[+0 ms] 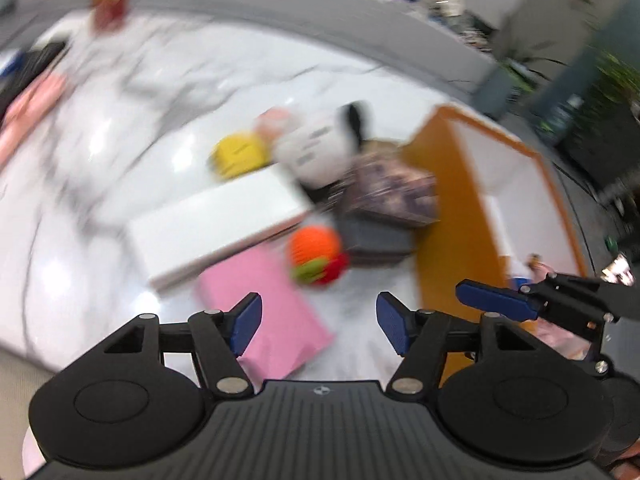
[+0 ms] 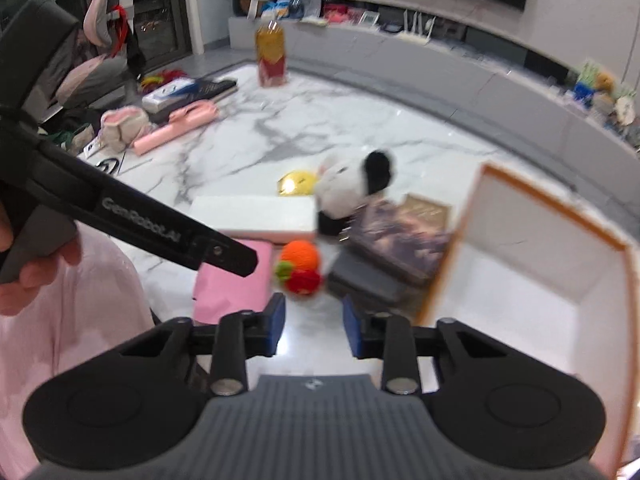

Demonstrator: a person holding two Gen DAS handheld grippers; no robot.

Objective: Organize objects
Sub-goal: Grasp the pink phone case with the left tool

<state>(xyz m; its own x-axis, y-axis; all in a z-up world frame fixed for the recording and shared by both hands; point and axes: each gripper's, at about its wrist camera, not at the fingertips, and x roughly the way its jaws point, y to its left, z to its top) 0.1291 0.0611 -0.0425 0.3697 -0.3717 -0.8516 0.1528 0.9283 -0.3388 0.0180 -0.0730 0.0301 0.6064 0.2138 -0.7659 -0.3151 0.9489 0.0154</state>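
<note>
While the orange knitted toy (image 2: pixel 301 267) is lying on the marble floor (image 2: pixel 248 136) between the pink pad (image 2: pixel 232 288) and the dark books (image 2: pixel 404 232), I am seeing it straight ahead of the right gripper (image 2: pixel 314 322), which is nearer, jaws parted and empty; the left gripper (image 1: pixel 319 322) is hanging wide open, holding nothing, the orange-rimmed box (image 2: pixel 532 256) to the right.

right gripper (image 2: pixel 314 326) jaws apart above marble floor (image 2: pixel 248 140), crocheted toy (image 2: pixel 300 266) ahead
</note>
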